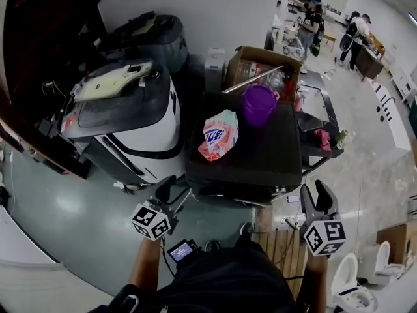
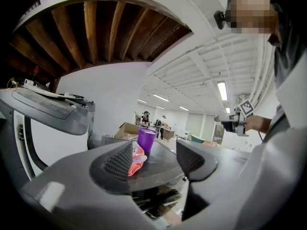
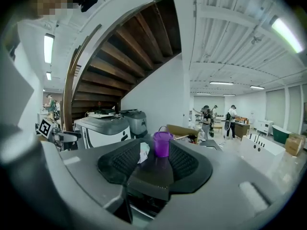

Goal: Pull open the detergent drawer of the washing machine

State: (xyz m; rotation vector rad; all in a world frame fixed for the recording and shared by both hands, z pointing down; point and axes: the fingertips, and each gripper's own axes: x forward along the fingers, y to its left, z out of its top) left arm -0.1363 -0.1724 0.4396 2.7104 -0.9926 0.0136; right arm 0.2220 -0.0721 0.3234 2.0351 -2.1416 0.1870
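The dark washing machine (image 1: 260, 152) stands just ahead of me, seen from above. On its top lie a pink detergent bag (image 1: 219, 135) and a purple cup (image 1: 259, 104). Its front face is mostly hidden under the top edge, and I cannot make out the drawer. My left gripper (image 1: 171, 189) hovers at the machine's front left corner, jaws slightly apart with nothing between them; through them I see the bag (image 2: 136, 158) and the cup (image 2: 147, 139). My right gripper (image 1: 315, 191) hangs off the front right corner, jaws narrowly apart and empty, pointing along the top toward the cup (image 3: 162, 143).
A white and grey top-loading machine (image 1: 124, 116) stands to the left, a second one behind it. An open cardboard box (image 1: 260, 64) sits behind the cup. A wooden stair rises at far left. White toilets (image 1: 355, 282) stand at lower right. People work at the back (image 1: 313, 21).
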